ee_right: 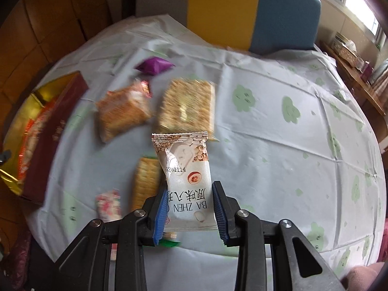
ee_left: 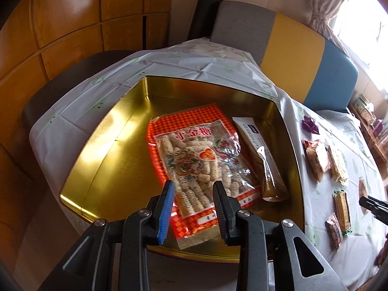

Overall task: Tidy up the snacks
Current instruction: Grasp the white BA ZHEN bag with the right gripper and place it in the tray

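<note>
Right claw clamps white snack packet clear of bench, likely bound for gold tin. Left claw empty, jaws apart, over tin.

A wide gold metal tin with angled corners and a dark red outer wall sits open at the table's edge. Flat on its floor lies a red-checked clear bag of pale ridged candy sticks, with a white and gold pouch leaning against the tin's wall just beside it. A white sealed cake packet, printed with round biscuits, hangs above the cloth. Cracker packs, an orange pack and a purple wrapped sweet lie scattered on the table.
</note>
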Motion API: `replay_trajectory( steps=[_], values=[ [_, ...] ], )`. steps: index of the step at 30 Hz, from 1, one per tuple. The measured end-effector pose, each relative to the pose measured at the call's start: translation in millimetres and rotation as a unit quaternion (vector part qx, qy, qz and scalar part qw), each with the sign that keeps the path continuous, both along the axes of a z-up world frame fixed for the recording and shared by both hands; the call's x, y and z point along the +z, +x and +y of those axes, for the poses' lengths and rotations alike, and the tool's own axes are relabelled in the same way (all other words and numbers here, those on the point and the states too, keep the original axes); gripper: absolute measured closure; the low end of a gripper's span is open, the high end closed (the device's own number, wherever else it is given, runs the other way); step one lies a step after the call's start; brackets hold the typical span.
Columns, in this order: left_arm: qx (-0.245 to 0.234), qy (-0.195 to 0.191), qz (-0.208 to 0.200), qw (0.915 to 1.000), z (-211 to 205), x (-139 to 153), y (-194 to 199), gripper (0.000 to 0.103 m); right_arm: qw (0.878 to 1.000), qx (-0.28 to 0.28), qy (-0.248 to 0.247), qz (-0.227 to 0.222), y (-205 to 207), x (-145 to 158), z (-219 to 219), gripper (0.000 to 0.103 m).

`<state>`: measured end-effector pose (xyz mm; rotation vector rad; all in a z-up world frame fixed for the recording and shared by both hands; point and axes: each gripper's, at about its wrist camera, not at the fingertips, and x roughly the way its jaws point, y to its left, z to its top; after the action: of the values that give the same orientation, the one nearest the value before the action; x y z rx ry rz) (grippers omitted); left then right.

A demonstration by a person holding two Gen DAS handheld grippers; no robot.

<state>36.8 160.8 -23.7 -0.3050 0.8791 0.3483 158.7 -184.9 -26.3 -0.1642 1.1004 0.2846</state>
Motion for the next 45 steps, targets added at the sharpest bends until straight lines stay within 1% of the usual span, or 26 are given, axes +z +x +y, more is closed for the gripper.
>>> replay_trajectory(
  steps=[4,7,10,14,17,19,21,25,29,34,38,45],
  values=[
    [0.018,0.004,-0.005,0.9998,11,2,-4,0.07,0.998,0.044,0.036,-0.016,-11,17,43,0.068],
    [0.033,0.007,-0.009,0.9994,20,5,-7,0.07,0.993,0.093,0.062,-0.025,-22,29,84,0.068],
    [0.051,0.009,-0.012,0.9986,33,7,-12,0.07,0.985,0.144,0.091,-0.03,-35,38,125,0.068],
    [0.067,0.013,-0.013,0.9976,45,7,-17,0.07,0.97,0.205,0.129,-0.028,-49,48,177,0.068],
    [0.074,0.016,-0.013,0.997,50,6,-21,0.07,0.961,0.242,0.128,-0.022,-58,43,212,0.068],
    [0.076,0.015,-0.011,0.9969,52,4,-23,0.07,0.959,0.256,0.117,-0.006,-60,32,228,0.066],
    [0.076,0.013,-0.01,0.997,53,3,-23,0.07,0.96,0.259,0.103,0.007,-60,18,239,0.066],
    [0.072,0.014,-0.009,0.9973,52,1,-23,0.07,0.962,0.256,0.086,0.028,-62,-2,248,0.065],
    [0.064,0.018,-0.005,0.9978,48,-2,-21,0.07,0.965,0.246,0.087,0.026,-64,-7,242,0.065],
    [0.051,0.028,-0.008,0.9983,39,1,-20,0.07,0.966,0.235,0.103,0.008,-69,-3,229,0.065],
    [0.035,0.041,-0.011,0.9985,28,5,-20,0.07,0.968,0.227,0.105,-0.015,-75,8,217,0.065],
    [0.009,0.056,-0.014,0.9983,10,10,-19,0.07,0.972,0.206,0.102,-0.043,-72,22,194,0.065]
  ],
)
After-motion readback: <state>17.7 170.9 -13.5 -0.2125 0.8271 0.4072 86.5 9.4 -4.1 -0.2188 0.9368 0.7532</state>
